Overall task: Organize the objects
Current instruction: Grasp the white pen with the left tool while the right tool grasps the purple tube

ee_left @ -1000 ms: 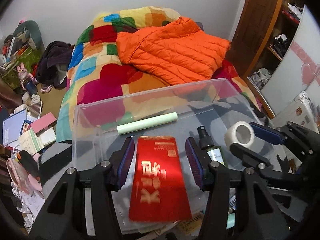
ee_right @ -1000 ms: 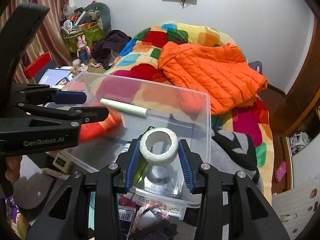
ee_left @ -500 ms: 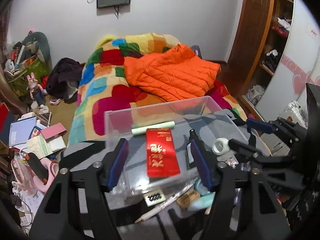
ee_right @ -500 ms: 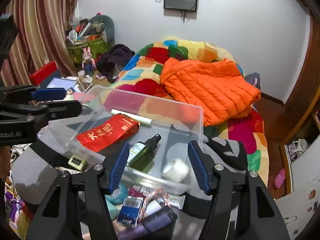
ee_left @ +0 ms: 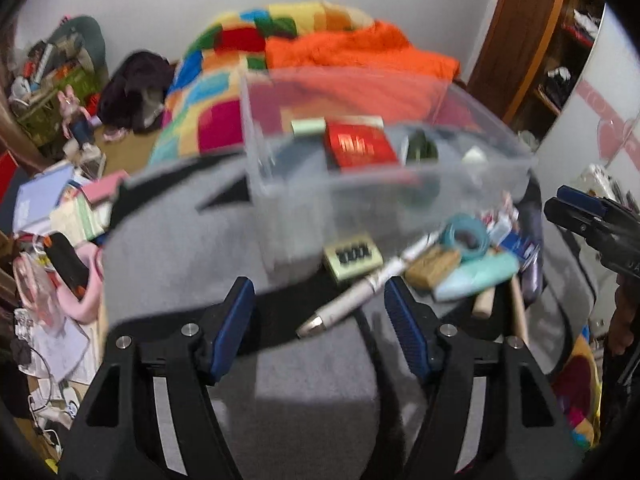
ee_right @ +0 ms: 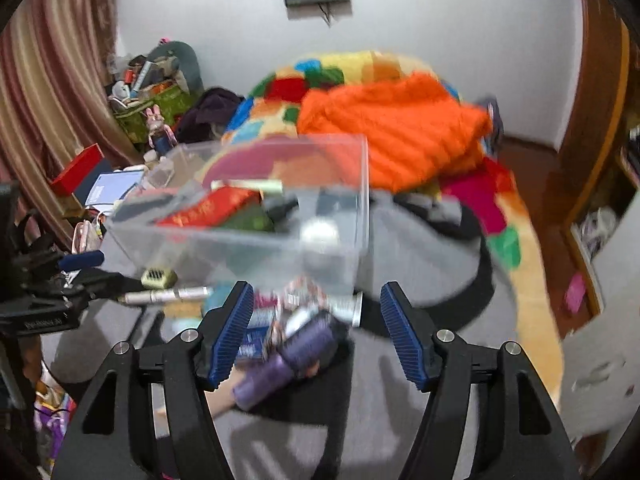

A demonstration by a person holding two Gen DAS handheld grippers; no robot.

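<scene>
A clear plastic box [ee_left: 280, 184] [ee_right: 352, 184] stands on a grey cloth. In it lie a red packet [ee_left: 360, 146] [ee_right: 208, 210], a pale green stick [ee_left: 308, 126], a dark green spray bottle [ee_right: 256, 220] and a white tape roll [ee_right: 320, 232]. In front of the box lie a silver pen [ee_left: 360, 292] [ee_right: 168, 295], a small green block [ee_left: 352, 256], a teal ring [ee_left: 464, 236] and a purple hairbrush [ee_right: 296, 350]. My left gripper [ee_left: 320, 332] is open and empty just short of the pen. My right gripper [ee_right: 318, 334] is open and empty over the hairbrush.
A bed with a patchwork quilt [ee_left: 224, 80] and an orange jacket [ee_right: 392, 124] lies behind the box. Books and clutter [ee_left: 52, 208] crowd the floor at left. A wooden door [ee_left: 520, 32] and shelves stand at right.
Both grippers have pulled back and down from the box. The right gripper let go of the tape roll, which now lies in the box. The red packet stays in the box.
</scene>
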